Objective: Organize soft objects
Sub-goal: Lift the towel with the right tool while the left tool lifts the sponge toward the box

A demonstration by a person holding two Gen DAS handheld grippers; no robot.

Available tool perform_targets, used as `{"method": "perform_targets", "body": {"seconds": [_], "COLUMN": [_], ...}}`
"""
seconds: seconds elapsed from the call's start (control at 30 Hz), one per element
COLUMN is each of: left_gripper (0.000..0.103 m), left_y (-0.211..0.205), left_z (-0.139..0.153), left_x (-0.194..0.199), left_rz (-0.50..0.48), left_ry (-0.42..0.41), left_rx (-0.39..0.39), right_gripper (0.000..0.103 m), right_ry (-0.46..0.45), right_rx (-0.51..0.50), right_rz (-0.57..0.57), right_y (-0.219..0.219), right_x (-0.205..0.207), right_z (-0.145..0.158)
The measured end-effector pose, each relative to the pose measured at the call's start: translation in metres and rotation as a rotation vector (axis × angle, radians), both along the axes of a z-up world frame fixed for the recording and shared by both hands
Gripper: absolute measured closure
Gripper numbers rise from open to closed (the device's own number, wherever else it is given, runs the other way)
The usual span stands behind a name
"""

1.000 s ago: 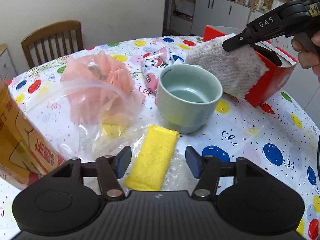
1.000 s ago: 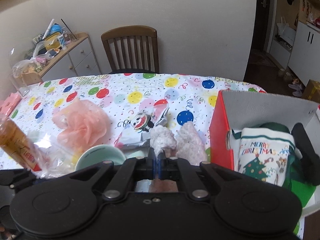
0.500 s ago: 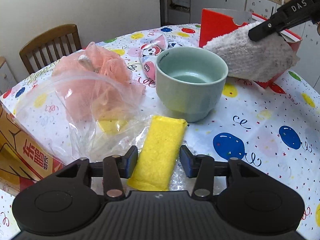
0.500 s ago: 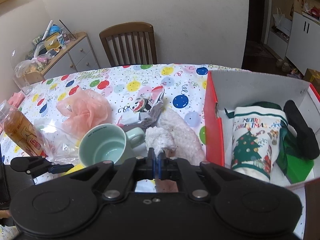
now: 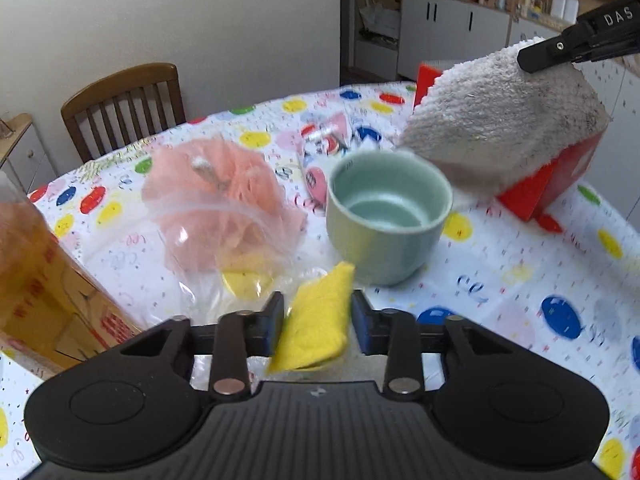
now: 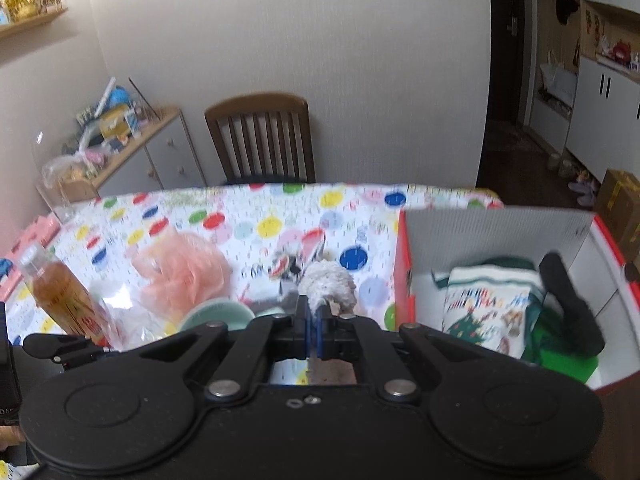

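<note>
Left wrist: balloon-print tablecloth (image 5: 500,280); left tongs (image 5: 318,316) straddle yellow cloth (image 5: 316,320), right tongs (image 6: 314,320) pinch towel (image 5: 508,120).

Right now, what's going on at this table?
A person is sorting soft things into a red box with handheld tongs. The right tongs are shut on a fluffy grey-white cloth, held in the air above the green cup and beside the box, which already holds a Christmas-print cloth. The left tongs sit on either side of a yellow cloth, which tilts up, though contact is unclear. A pink mesh puff waits on the table.
</note>
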State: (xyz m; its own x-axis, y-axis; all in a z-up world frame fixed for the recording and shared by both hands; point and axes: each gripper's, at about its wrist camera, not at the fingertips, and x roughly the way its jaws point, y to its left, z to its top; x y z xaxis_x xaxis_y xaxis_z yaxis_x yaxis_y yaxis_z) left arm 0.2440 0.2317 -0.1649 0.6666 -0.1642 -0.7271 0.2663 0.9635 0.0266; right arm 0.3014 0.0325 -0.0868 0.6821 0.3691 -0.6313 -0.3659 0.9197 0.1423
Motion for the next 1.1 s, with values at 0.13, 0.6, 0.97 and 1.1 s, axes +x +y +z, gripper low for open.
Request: {"method": "perform_targets", "body": {"seconds": [0.13,0.6,0.97,1.1], "left_gripper": [0.087,0.087,0.087,0.087], "left_y": [0.003,0.016,-0.009,-0.030], "left_z": [0.011,0.028,0.099,0.121], "left_x": [-0.001,-0.018,-0.018,-0.012], "left_rz": [0.019,0.132,0.144,0.132], "left_ry": [0.006,0.005,-0.047,-0.066], "left_rx": [-0.020,-0.084,-0.154,-0.172], "right_gripper": [0.101,0.101,0.101,0.101], "right_ry": [-0.044,-0.121,-0.231,-0.256], "right_rx": [0.014,0.053,0.067,0.078], "right_rz": [0.005,-0.019,-0.055,-0.074], "right_y": [-0.011,-0.046,-0.095,-0.117], "right_x": [-0.005,-0.018,-0.012,-0.009], "right_z": [0.020,0.055,0.109,0.116]}}
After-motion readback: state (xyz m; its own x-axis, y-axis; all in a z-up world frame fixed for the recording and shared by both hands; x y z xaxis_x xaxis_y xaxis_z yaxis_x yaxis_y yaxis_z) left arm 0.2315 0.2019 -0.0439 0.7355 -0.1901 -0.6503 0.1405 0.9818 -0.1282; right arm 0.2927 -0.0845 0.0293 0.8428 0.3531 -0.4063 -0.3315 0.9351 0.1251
